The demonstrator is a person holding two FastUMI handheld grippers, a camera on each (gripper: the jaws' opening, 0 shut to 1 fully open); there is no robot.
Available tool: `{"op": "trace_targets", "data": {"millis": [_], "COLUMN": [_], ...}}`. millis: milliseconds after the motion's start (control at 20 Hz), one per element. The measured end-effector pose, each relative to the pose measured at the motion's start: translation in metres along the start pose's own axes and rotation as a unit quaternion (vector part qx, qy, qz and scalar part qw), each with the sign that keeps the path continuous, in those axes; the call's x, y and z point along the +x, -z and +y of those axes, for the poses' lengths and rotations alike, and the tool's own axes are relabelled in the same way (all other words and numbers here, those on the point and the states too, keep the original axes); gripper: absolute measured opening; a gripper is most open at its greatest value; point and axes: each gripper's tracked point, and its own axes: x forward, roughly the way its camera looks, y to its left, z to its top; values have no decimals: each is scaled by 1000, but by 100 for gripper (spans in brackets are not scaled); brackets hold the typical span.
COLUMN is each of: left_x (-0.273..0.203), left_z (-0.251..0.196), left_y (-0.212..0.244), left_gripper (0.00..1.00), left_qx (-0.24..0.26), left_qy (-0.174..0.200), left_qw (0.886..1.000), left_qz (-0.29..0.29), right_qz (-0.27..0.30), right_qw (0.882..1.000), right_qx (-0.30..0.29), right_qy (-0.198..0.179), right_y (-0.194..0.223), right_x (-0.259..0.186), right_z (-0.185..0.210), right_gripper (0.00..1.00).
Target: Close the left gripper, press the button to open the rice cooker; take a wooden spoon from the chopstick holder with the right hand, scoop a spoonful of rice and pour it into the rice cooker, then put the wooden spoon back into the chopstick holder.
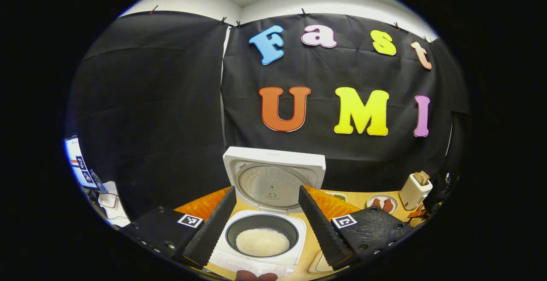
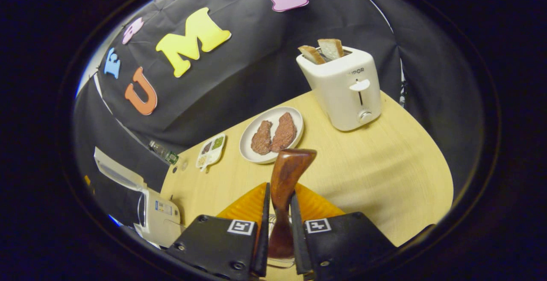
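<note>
The white rice cooker (image 1: 273, 229) stands open right in front of my left gripper (image 1: 267, 190). Its lid (image 1: 273, 178) is upright and white rice (image 1: 262, 241) lies in the dark inner pot. The left gripper is open, with a finger on either side of the cooker and nothing between them. In the right gripper view, my right gripper (image 2: 279, 195) is shut on the brown handle of the wooden spoon (image 2: 290, 170), which sticks up past the fingertips. The spoon's lower end is hidden between the fingers, where a clear rim (image 2: 280, 264) shows. The open cooker (image 2: 160, 217) sits at the far left.
A white toaster (image 2: 346, 89) with two bread slices stands at the back of the wooden table (image 2: 384, 174). Beside it are a plate of two meat pieces (image 2: 271, 136), a small divided tray (image 2: 210, 149) and a bottle (image 2: 164, 152). An orange mat (image 2: 245, 204) lies under the gripper.
</note>
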Motion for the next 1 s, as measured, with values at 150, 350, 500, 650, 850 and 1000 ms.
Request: {"op": "trace_targets", "data": {"millis": [150,350,500,650,850,1000], "left_x": [-3,-10,-13,-13,-13,-10], "left_z": [11,25,34,42,61,81], "left_y": [4,7,13,16,21,22], "left_gripper": [95,95,95,94,94,94], "left_qx": [-9,-9,-4,-6,16,9], "left_qy": [3,22,45,79,131,140], "left_qw": [1000,1000,999,997,991,990], "left_qz": [1,-9,-11,-16,-16,-13], "right_qz": [-10,-63,-109,-146,-159,-155], "right_qw": [1000,996,990,983,977,975], "right_qx": [4,-4,-28,-80,-135,-160], "right_qy": [11,59,83,83,36,12], "right_y": [1,-19,-37,-40,-10,27], "right_x": [-16,-52,-91,-130,-157,-158], "right_z": [8,13,40,95,194,247], "right_gripper": [25,19,16,14,14,14]}}
